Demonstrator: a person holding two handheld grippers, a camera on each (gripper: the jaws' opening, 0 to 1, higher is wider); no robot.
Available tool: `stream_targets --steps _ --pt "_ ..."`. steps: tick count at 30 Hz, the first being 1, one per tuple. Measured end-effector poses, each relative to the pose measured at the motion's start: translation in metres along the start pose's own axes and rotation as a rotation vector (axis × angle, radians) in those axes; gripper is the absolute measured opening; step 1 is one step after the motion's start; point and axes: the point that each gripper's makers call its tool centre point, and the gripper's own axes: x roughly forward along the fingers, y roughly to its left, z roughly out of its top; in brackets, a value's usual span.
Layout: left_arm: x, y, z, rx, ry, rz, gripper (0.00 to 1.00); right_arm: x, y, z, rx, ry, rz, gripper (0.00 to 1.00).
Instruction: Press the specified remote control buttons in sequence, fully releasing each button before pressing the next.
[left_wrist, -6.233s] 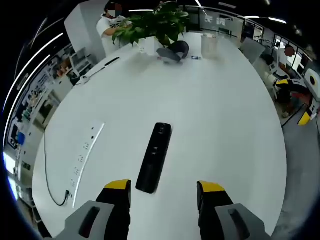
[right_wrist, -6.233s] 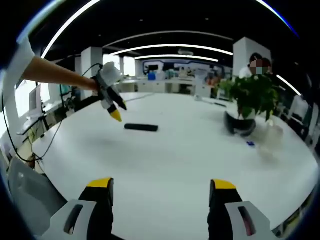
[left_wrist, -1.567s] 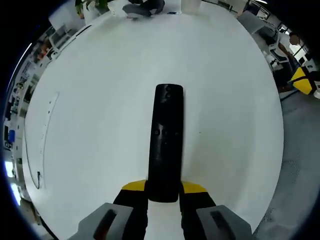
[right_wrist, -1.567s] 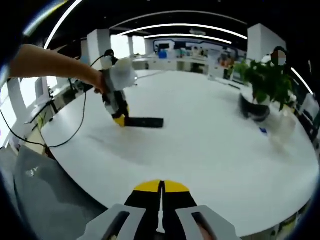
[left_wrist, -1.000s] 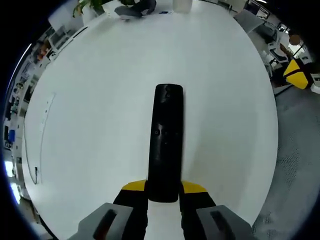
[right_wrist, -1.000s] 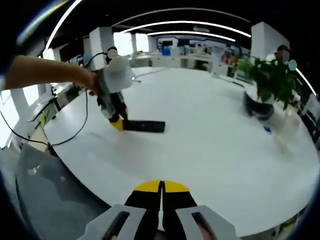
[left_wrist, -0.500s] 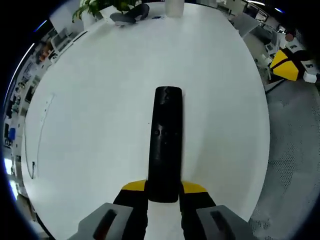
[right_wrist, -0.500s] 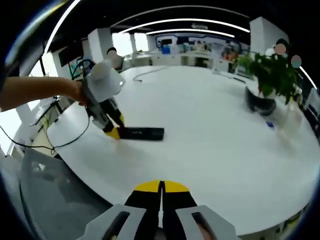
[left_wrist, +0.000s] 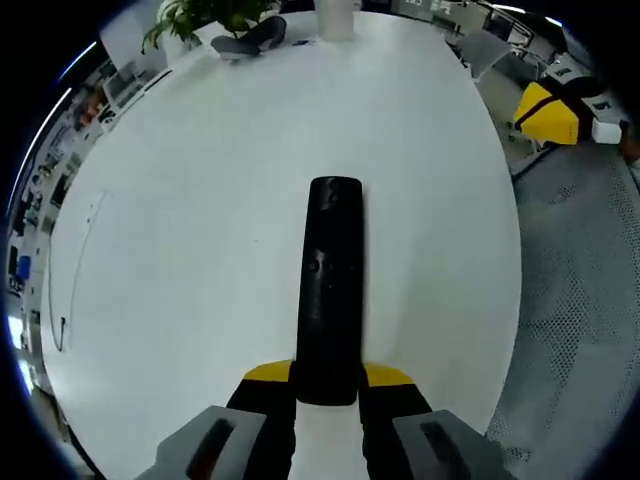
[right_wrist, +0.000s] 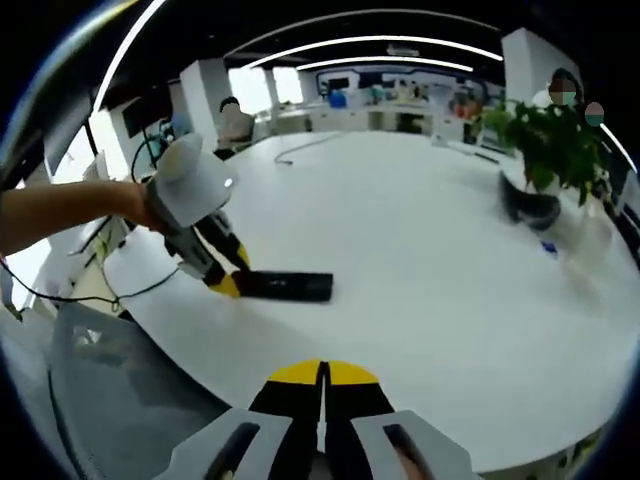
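Left claw (left_wrist: 327, 378): its two yellow-tipped jaws are closed onto the near end of the remote, one jaw on each long side; in the right gripper view the same claw (right_wrist: 232, 283) comes in from the left, held in a person's hand (right_wrist: 140, 208), its yellow tips at the end of the remote
Remote (left_wrist: 329, 285): long, black, lying flat on the tabletop and running straight away from the left claw; small buttons show faintly on its top face, too dim to tell apart; in the right gripper view it (right_wrist: 284, 286) lies crosswise near the tabletop's near-left edge
Right claw (right_wrist: 322, 378): jaws pressed together with only a thin seam between the yellow tips, holding nothing; it hangs off the near edge of the tabletop, well apart from the remote
Tabletop (left_wrist: 200, 220): broad, white, with a rounded outline; in the right gripper view its bare surface (right_wrist: 420, 270) stretches away to the far side
Power strip (left_wrist: 78, 262): a thin white bar lying far left on the tabletop in the left gripper view
Cable (right_wrist: 150, 285): dark, hanging off the left edge of the tabletop beside the hand
Plant (right_wrist: 540, 145): leafy green, in a dark pot on the far right of the tabletop; in the left gripper view it (left_wrist: 200, 14) sits at the far end
Floor (left_wrist: 570, 290): grey, speckled, to the right of the tabletop in the left gripper view
Room beyond: an open office with curved ceiling lights, and a seated person (right_wrist: 236, 122) at the far side
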Motion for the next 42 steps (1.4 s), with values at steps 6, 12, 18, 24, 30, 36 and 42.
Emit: stream_targets --steps 6,12,18,24,30,36,42 --pt "-0.001 -0.015 -0.005 0.019 0.009 -0.006 0.22 -0.001 0.003 0.007 0.0 -0.025 0.026 0.0" --pt "-0.003 -0.03 -0.01 0.024 -0.014 -0.009 0.22 0.0 0.001 0.021 -0.028 -0.049 0.035 0.0" --pt "-0.004 -0.043 -0.014 0.034 -0.018 -0.014 0.23 0.006 -0.001 0.049 0.054 -0.085 0.083 0.0" --pt "-0.005 -0.051 -0.016 0.008 -0.034 -0.008 0.23 0.015 0.001 0.069 0.056 -0.093 0.112 0.0" --pt "-0.006 -0.065 -0.017 -0.002 -0.063 -0.007 0.22 0.029 0.012 0.091 0.064 -0.079 0.167 0.0" --pt "-0.007 -0.076 -0.017 -0.052 -0.093 0.011 0.23 0.045 0.019 0.106 0.103 -0.059 0.188 0.0" --pt "-0.008 -0.082 -0.018 -0.098 -0.163 0.025 0.23 0.065 0.024 0.092 0.142 -0.001 0.207 0.0"
